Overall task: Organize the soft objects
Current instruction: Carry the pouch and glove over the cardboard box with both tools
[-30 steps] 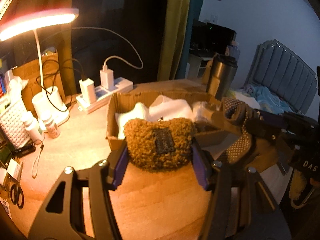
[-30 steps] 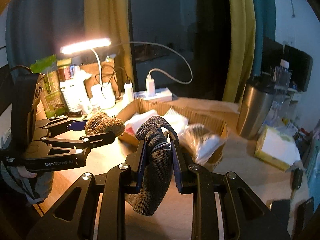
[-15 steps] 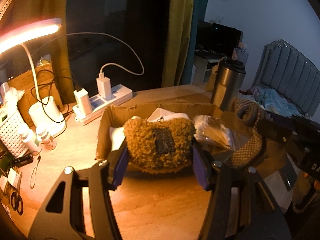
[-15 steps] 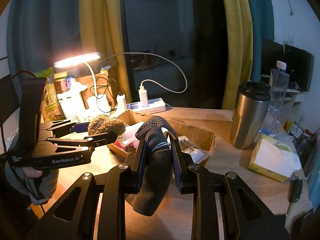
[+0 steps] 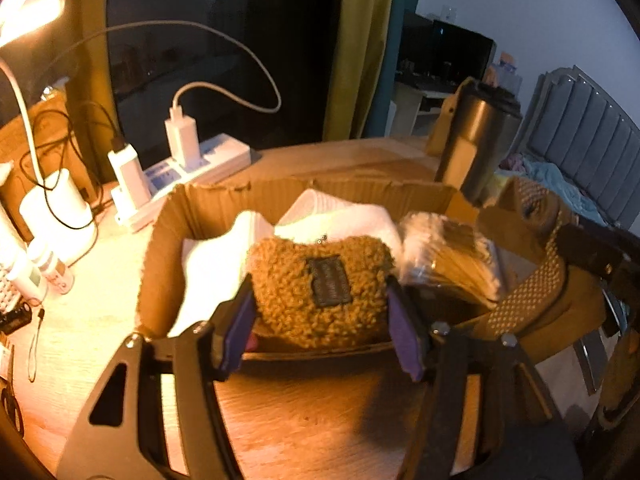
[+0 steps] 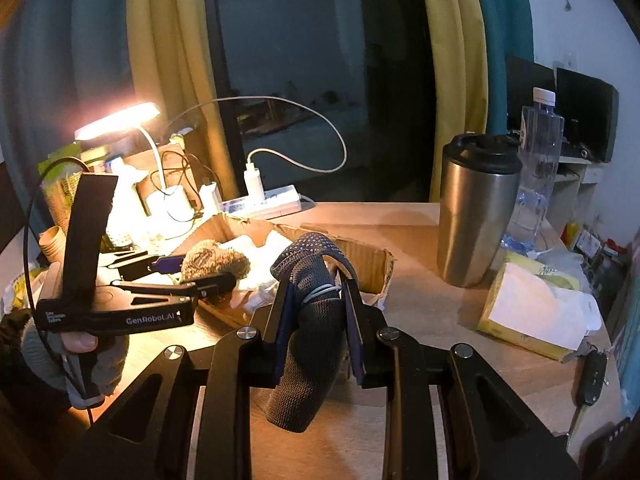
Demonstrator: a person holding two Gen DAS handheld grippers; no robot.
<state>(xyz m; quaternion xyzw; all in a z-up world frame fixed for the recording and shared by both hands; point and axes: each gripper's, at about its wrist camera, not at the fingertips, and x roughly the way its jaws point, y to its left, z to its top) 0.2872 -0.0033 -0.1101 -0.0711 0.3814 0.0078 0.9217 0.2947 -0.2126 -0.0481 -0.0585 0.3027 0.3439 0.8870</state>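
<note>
Item: your left gripper (image 5: 320,304) clamps fuzzy brown pouch (image 5: 320,284) over cardboard box (image 5: 164,248); right gripper (image 6: 316,300) grips dotted dark glove (image 6: 308,320).

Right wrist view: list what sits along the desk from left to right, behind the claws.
Lit white desk lamp → white power strip → stainless steel tumbler with black lid → clear plastic water bottle → yellow tissue pack

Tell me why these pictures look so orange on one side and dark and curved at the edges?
Left wrist view: the desk lamp blows out to glare top left and tints the table orange; the pouch in the left gripper is slightly soft. Right wrist view: the same lamp glows, the window is dark, and the glove in the right gripper is sharp. Both are fisheye: bent lines, black corners.
</note>
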